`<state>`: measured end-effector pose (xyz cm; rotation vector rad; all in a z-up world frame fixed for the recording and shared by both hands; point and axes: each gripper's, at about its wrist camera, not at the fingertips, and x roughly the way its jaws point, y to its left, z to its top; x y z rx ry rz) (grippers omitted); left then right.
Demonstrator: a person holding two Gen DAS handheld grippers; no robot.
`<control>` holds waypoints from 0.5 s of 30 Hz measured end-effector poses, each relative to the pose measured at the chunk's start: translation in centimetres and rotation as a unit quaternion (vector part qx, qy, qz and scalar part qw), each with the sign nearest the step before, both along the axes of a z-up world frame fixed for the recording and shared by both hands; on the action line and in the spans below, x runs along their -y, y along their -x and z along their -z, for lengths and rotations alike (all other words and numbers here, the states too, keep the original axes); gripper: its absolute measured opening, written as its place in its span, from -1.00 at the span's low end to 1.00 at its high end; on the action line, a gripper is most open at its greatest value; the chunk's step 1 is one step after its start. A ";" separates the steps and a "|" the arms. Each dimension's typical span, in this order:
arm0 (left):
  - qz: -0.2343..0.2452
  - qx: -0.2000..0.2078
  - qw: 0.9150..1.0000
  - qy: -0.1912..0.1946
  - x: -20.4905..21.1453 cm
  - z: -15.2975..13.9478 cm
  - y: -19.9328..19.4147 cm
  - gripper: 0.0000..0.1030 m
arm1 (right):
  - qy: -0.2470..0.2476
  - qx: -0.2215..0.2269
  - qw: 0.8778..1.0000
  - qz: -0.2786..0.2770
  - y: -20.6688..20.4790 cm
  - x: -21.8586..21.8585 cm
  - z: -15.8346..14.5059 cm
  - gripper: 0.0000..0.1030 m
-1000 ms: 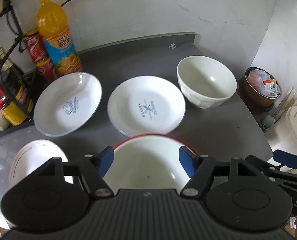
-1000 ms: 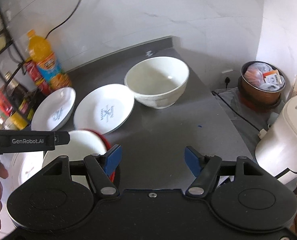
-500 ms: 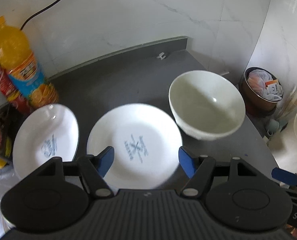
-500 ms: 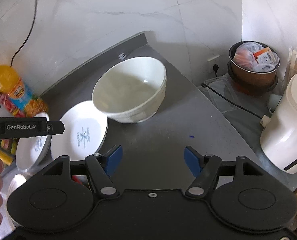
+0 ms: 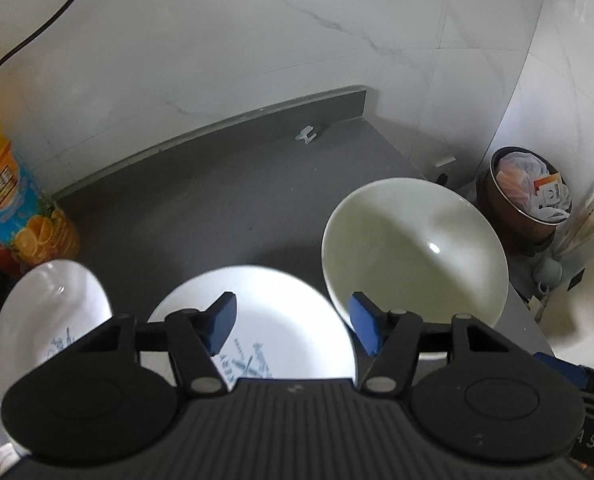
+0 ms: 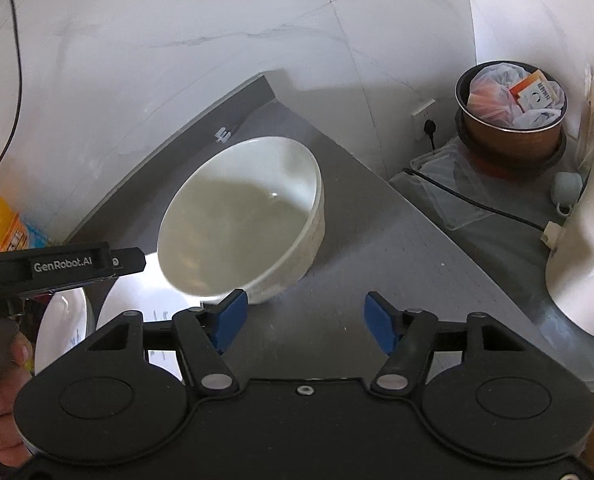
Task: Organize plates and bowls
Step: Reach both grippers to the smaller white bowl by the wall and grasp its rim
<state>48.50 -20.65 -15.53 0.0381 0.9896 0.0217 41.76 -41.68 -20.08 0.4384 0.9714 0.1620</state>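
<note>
Both claws wide open, holding nothing. Large white bowl (image 6: 241, 220) on grey table (image 6: 357, 240), ahead-left of right claw (image 6: 305, 316), near its left finger; ahead-right of left claw (image 5: 291, 320). Printed plate (image 5: 273, 320) directly under left claw. Right claw likely nearer bowl.

A home kitchen: a dark grey countertop (image 5: 225, 200) runs into a corner of white marble-look wall tiles (image 5: 257, 40). On it sit a white bowl (image 6: 241, 216), printed plates (image 5: 281, 320) and an orange drink bottle (image 5: 13, 200); beyond its right edge, a wall socket (image 6: 424, 110).
</note>
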 end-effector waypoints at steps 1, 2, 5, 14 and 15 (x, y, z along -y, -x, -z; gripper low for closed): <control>0.002 0.000 1.000 0.000 0.1 0.1 -0.2 0.15 | -0.002 0.000 1.000 0.002 -0.2 0.0 0.1 0.23; 0.003 0.000 1.000 0.002 0.1 0.2 -0.5 0.12 | -0.004 -0.001 1.000 0.004 -0.3 0.0 0.2 0.23; 0.002 0.000 1.000 0.007 0.3 0.8 -1.3 0.02 | -0.008 -0.003 1.000 0.011 -0.7 0.1 0.4 0.21; -0.002 -0.014 1.000 0.028 -0.1 2.4 -3.1 -0.37 | -0.014 -0.010 1.000 0.026 -1.8 0.2 0.7 0.15; -0.002 -0.014 0.999 0.030 -0.1 2.5 -3.2 -0.41 | -0.013 -0.011 1.000 0.027 -2.0 0.1 0.7 0.15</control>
